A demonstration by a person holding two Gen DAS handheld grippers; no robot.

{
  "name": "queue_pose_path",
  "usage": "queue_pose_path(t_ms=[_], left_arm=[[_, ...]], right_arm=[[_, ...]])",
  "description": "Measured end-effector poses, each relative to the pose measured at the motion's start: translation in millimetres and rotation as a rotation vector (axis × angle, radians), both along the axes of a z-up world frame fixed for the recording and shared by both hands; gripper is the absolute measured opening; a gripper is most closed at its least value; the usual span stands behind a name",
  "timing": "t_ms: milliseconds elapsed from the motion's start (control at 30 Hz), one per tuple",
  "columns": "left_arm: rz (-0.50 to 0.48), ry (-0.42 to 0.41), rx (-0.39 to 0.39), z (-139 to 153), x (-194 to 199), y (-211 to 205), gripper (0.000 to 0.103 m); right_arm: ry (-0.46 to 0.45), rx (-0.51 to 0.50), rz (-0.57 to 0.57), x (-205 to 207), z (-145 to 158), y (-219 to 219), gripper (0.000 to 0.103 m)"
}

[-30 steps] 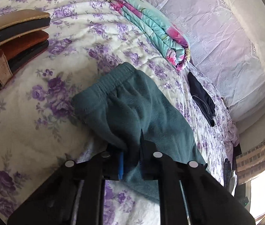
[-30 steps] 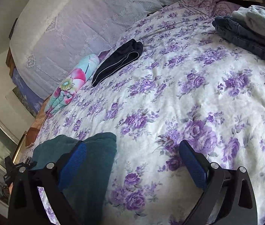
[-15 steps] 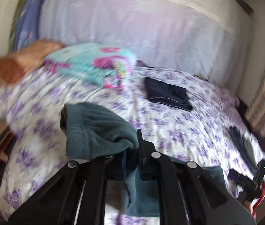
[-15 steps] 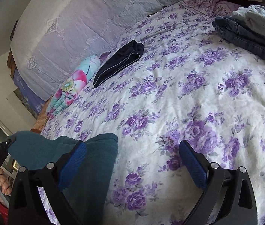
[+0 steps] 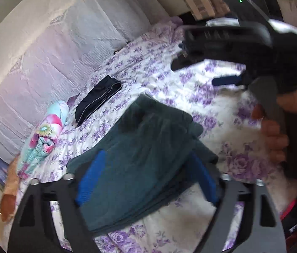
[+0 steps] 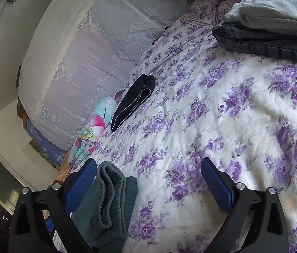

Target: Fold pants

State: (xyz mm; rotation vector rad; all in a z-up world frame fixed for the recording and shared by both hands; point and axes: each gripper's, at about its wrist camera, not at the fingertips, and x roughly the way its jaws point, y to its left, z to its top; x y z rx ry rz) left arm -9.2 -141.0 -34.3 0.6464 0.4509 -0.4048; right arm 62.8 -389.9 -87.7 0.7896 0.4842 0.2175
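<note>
The dark teal fleece pants (image 5: pixel 144 154) lie folded on the floral bedspread (image 5: pixel 222 109). My left gripper (image 5: pixel 146 179) is open above them, its blue pads on either side of the fold. In the right wrist view the pants (image 6: pixel 108 206) show their elastic waistband doubled over at the lower left. My right gripper (image 6: pixel 148 185) is open and empty, its left pad beside the waistband. The right gripper also shows in the left wrist view (image 5: pixel 243 48), held in a hand at upper right.
Folded black pants (image 6: pixel 133 103) and a rolled floral blanket (image 6: pixel 89 135) lie near the lace-covered headboard (image 6: pixel 97 63). A stack of folded jeans and grey clothes (image 6: pixel 270 31) sits at the far right of the bed.
My left gripper carried the waistband end over the pants, opened and let it go. The pants now lie doubled over. My right gripper stayed open and barely moved.
</note>
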Motion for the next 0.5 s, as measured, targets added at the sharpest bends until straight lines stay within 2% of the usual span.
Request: queue_pose_path(t_ms=[133, 233, 300, 400, 467, 500], left_arm=[[0.096, 0.0, -0.116, 35, 14, 40, 0.093], [0.222, 0.025, -0.198, 51, 38, 83, 0.096], [0.306, 0.066, -0.245, 52, 58, 110, 0.096], [0.414, 0.17, -0.305, 35, 97, 149, 0.096], [0.49, 0.29, -0.285, 1, 125, 166, 0.097], [0.499, 0.377, -0.282, -24, 137, 173, 0.099]], right_arm=[[0.012, -0.045, 0.0, 2, 2, 7, 0.099], [0.04, -0.176, 0.028, 6, 8, 27, 0.099], [0.106, -0.314, 0.086, 17, 10, 52, 0.099], [0.25, -0.516, 0.165, 40, 2, 90, 0.1], [0.286, -0.631, 0.182, 47, 0, 109, 0.1], [0.286, -0.648, 0.182, 47, 0, 112, 0.1]])
